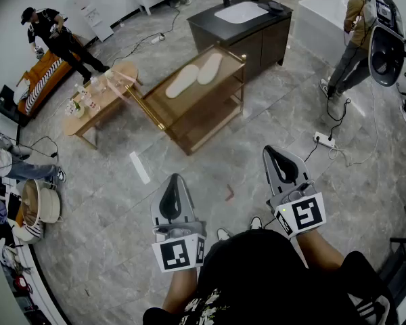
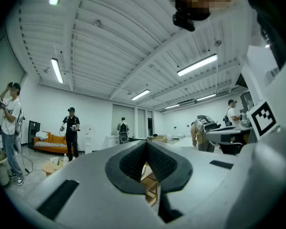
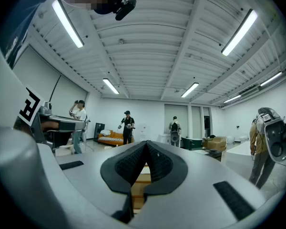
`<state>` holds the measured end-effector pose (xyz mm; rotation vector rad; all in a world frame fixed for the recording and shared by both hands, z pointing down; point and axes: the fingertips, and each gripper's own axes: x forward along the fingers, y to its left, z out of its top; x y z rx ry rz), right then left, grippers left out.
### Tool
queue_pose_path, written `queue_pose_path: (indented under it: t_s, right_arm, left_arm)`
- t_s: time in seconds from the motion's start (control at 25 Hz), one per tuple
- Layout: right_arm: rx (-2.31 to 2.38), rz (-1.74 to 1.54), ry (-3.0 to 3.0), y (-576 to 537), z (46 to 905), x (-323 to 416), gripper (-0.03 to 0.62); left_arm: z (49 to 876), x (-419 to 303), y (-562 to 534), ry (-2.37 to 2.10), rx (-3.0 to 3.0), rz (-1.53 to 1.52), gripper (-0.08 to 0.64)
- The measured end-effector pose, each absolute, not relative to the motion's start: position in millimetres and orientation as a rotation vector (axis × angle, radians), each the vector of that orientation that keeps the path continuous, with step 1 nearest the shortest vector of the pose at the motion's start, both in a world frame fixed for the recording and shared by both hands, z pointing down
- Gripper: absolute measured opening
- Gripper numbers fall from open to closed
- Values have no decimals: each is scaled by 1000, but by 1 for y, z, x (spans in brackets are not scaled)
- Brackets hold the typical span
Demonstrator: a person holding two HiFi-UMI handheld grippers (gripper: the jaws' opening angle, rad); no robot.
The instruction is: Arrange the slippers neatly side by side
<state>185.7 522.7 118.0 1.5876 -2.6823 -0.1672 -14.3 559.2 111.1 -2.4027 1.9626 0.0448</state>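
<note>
Two pale slippers (image 1: 195,74) lie side by side, slightly angled, on the glass top of a gold-framed shelf table (image 1: 164,122) in the middle of the head view. My left gripper (image 1: 173,183) and right gripper (image 1: 273,154) hover well short of the table, over the floor. Both are held level, shut, with nothing between their jaws. In the left gripper view, the wooden table frame (image 2: 151,187) shows through the gap under the shut left gripper (image 2: 146,144). The right gripper view shows the shut right gripper (image 3: 146,144) the same way.
A low wooden coffee table (image 1: 98,98) with small items stands left of the shelf table. Behind it is a dark vanity with a white sink (image 1: 242,12). A power strip with cables (image 1: 323,139) lies on the floor at right. Several people stand around the room's edges.
</note>
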Motion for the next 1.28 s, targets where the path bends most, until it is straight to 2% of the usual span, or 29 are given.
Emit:
queue_pose_path:
  t_s: [0.48,1.04,1.28]
  right_arm:
    - [1574,-105,-2769,538,118,188,-9]
    - [1430,-10,-2748,539,165,251,-9]
    - [1336,-36,-2803,538,166,255,-9]
  left_arm:
    - [115,-13,569,1977,-2407,19,0]
    - [153,24,580,2107,-2350,-88,0]
    - [162,36,588,2116,-2336,-149,2]
